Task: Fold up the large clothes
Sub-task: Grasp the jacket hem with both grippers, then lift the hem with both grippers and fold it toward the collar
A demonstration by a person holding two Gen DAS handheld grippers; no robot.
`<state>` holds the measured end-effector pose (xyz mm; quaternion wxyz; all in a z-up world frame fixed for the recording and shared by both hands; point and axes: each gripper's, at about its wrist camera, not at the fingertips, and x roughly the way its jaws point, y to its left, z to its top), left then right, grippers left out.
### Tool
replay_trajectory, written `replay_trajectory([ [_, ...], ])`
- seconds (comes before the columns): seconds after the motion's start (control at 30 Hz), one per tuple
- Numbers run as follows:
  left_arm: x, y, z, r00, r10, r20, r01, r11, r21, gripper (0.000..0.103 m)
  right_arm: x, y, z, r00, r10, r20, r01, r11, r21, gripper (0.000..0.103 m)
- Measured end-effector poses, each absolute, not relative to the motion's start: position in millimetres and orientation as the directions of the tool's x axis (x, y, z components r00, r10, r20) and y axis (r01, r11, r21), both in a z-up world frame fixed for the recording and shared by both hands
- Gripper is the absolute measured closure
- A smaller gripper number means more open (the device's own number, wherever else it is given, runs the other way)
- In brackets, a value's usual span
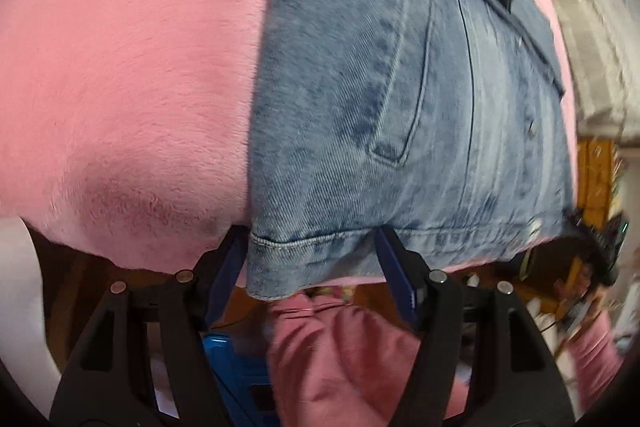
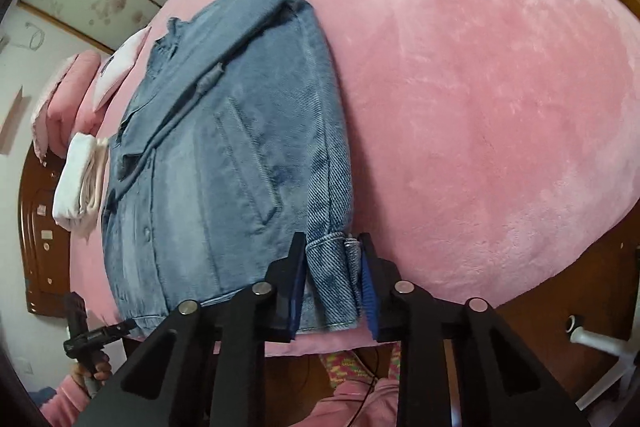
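Sides of jacket (image 2: 224, 155) folded in on bed (image 2: 480, 107). Right gripper (image 2: 332, 283) pinching near hem; left gripper (image 1: 312, 267) open around hem. Still to fold far end near.

Denim jacket (image 2: 224, 163) faded mid-blue, paler streaks. Bed cover (image 2: 480, 99) plush pink. Folded cloth (image 2: 78, 183) white. Tool fingers (image 2: 296, 287) black with blue pads. Headboard (image 2: 38, 227) dark brown wood.

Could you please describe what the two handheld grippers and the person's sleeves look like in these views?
Both the left gripper and right gripper have matte black angular linkages with triangular cut-outs, round silver pivot pins and blue ribbed pads lining the jaws. The person wears pink sleeves.
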<state>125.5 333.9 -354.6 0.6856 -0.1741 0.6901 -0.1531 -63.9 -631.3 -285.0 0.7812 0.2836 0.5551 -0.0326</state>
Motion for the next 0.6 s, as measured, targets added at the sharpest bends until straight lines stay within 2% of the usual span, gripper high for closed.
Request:
replay_trajectory([
  [0.03,128,338,-351,0.005,-0.452,-0.892,-0.045,0.891,-0.452,0.05,-62,-627,-280,0.385,0.264,-0.885,0.366,0.836,0.408,0.08],
  [0.17,120,347,-336,0.062,-0.465,-0.883,-0.068,0.881,-0.468,0.09,-59,-606,-255,0.405,0.268,-0.874,0.387,0.816,0.43,0.082],
  [0.43,96,355,-276,0.225,-0.561,-0.797,-0.171,0.782,-0.599,0.091,-40,-555,-214,0.487,0.358,-0.797,0.446,0.683,0.579,0.083],
  [0.6,102,343,-235,0.304,-0.607,-0.734,-0.183,0.719,-0.67,0.092,-26,-534,-179,0.585,0.414,-0.697,0.44,0.56,0.702,0.084],
])
